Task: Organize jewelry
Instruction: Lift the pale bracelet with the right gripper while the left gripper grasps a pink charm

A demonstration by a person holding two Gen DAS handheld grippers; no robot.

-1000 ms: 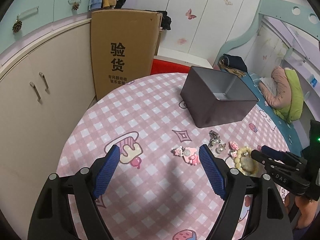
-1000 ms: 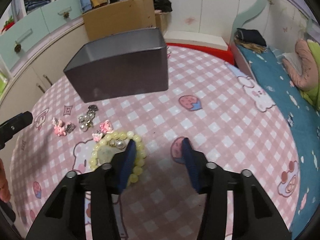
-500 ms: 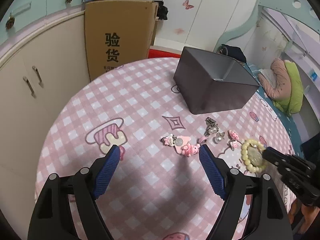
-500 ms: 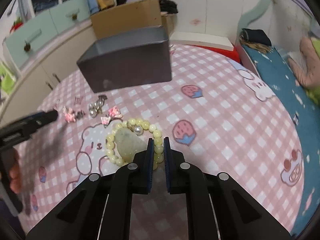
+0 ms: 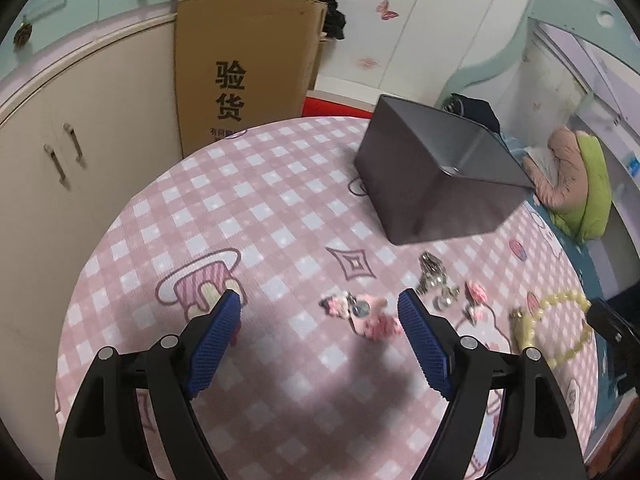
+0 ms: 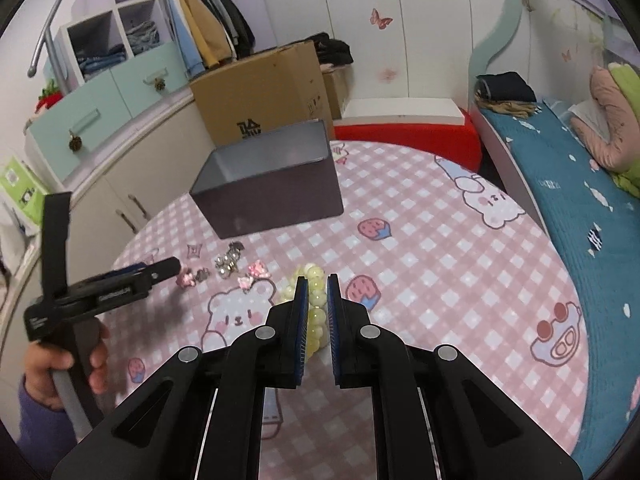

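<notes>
Two grippers are in your hands. Your right gripper [image 6: 317,286] has its blue fingers [image 6: 301,320] pinching one yellow bead bracelet [image 6: 316,312]. The beads sit between the pads, and from your left camera the bracelet [image 5: 560,328] hangs tilted at the right side. The fingers closed just a moment ago, with the beads in the gap.

Your left gripper [image 5: 320,312] has its fingers [image 5: 420,340] spread wide with nothing between them. It hovers over the table, near the pink charms.

One dark gray box [image 6: 272,180] stands at the back of the table with its top open. You can see inside it only partly.

Count the small things lying in front of the box. One silver cluster [image 5: 430,276] sits closest to the box. One pink charm set with a small round disc [image 5: 360,312] lies just beside your left gripper's right finger. Two little pink bow pieces [image 5: 476,296] lie between the cluster and the bracelet. They are blurry, so the count may be off.

One round table with a pink checked cloth [image 6: 440,264] holds it all. The right half of the cloth is bare, with lots of room. The left edge runs close to a cream cupboard [image 5: 60,160]. One big cardboard box [image 5: 240,68] stands behind the table. One blue bed [image 6: 580,184] runs along the right edge.
</notes>
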